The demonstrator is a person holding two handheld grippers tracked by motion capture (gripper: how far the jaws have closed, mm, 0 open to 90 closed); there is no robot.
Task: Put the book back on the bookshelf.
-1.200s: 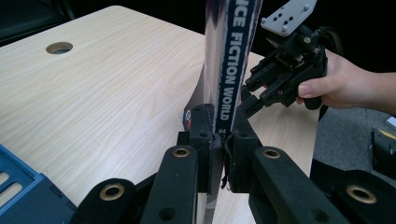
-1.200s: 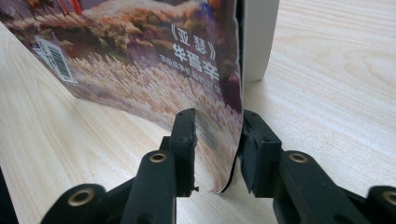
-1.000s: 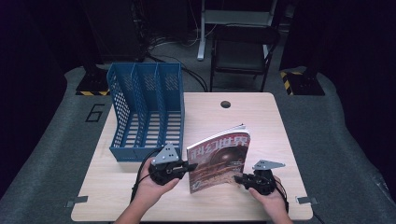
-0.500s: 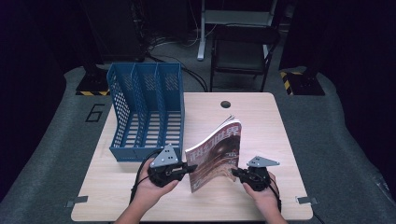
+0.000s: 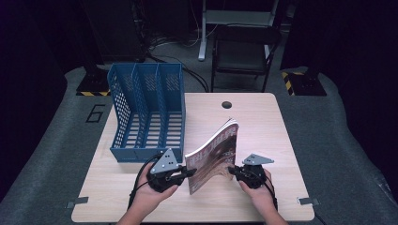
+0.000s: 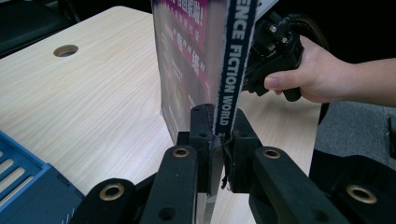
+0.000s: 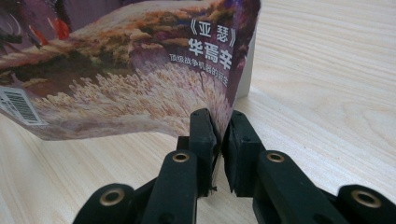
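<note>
A: From the high view we see the magazine [image 5: 213, 157] standing on edge near the front of the desk [image 5: 263, 117], between our two hands and bowed along its length. The blue rack [image 5: 145, 112] stands behind it, toward the left.

B: The left gripper view adds the spine lettering, "SCIENCE FICTION WORLD", which the high view can't resolve. There the left gripper [image 6: 218, 135] has its jaws clamped on the spine edge, and the right hand [image 6: 322, 74] shows beyond.

A: And the right gripper view gives us the cover up close: white characters and a barcode [image 7: 18, 105] at one corner. The right gripper [image 7: 219, 135] has its jaws pinched on the cover's edge; they have just been shifting, with the cover between them.

B: For pose, both forearms come in from the bottom. The left hand [image 5: 152, 192] and right hand [image 5: 258, 190] sit low over the desk, grippers pointing inward at each other.
</note>
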